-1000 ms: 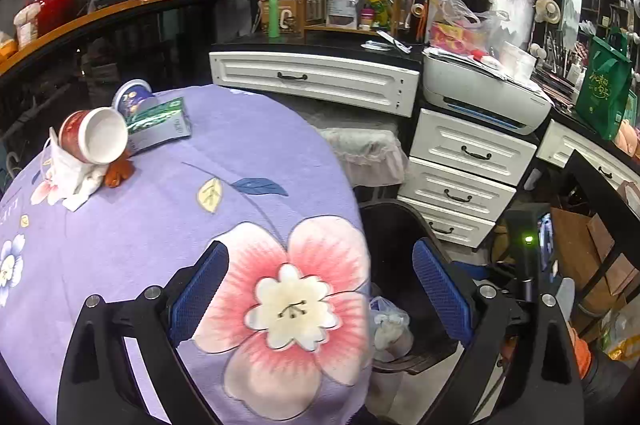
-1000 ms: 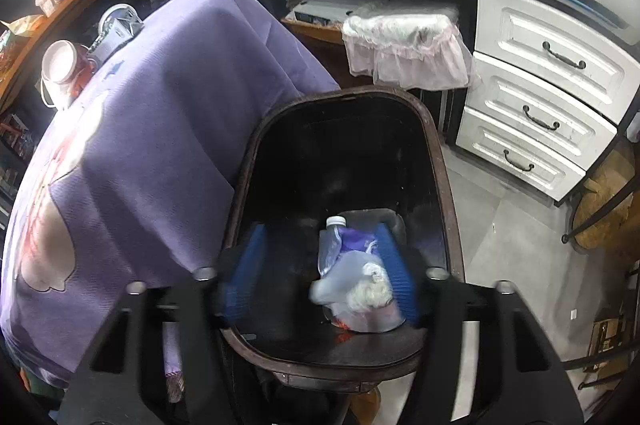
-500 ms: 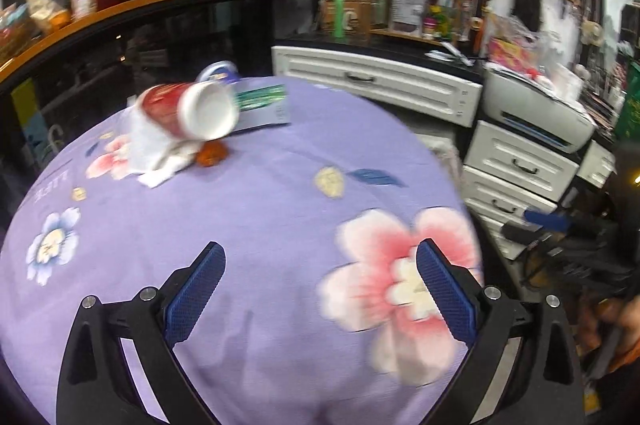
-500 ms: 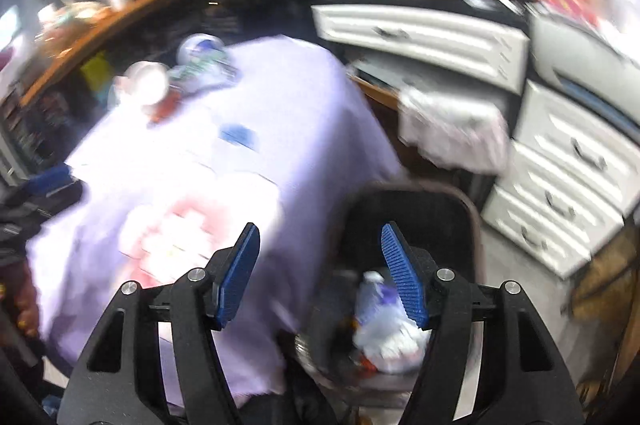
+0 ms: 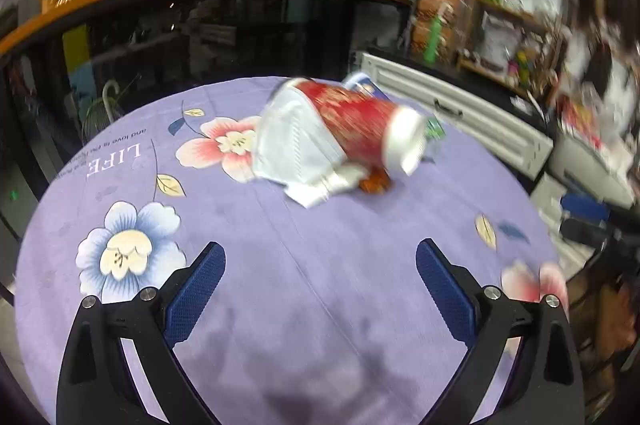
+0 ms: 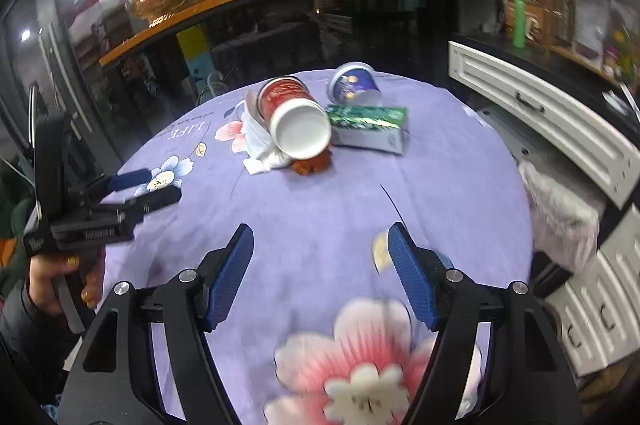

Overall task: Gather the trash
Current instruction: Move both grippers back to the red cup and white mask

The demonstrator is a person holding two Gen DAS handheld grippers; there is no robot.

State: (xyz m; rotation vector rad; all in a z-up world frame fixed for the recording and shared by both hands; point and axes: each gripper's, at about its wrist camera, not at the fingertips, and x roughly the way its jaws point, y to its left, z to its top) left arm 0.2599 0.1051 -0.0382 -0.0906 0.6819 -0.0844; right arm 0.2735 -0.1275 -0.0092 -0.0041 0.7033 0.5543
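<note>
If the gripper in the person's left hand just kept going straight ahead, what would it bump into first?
Probably the white face mask draped at the base of the tipped red cup. The left gripper is open over bare purple tablecloth, with nothing nearer in its path, though depth is hard to judge.

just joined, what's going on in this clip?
A person is clearing trash off a round table with purple floral cloth. Both tongs, left and right, are open and empty, aimed at the pile: a tipped red cup on a white mask, a blue cup, a green box.
</note>
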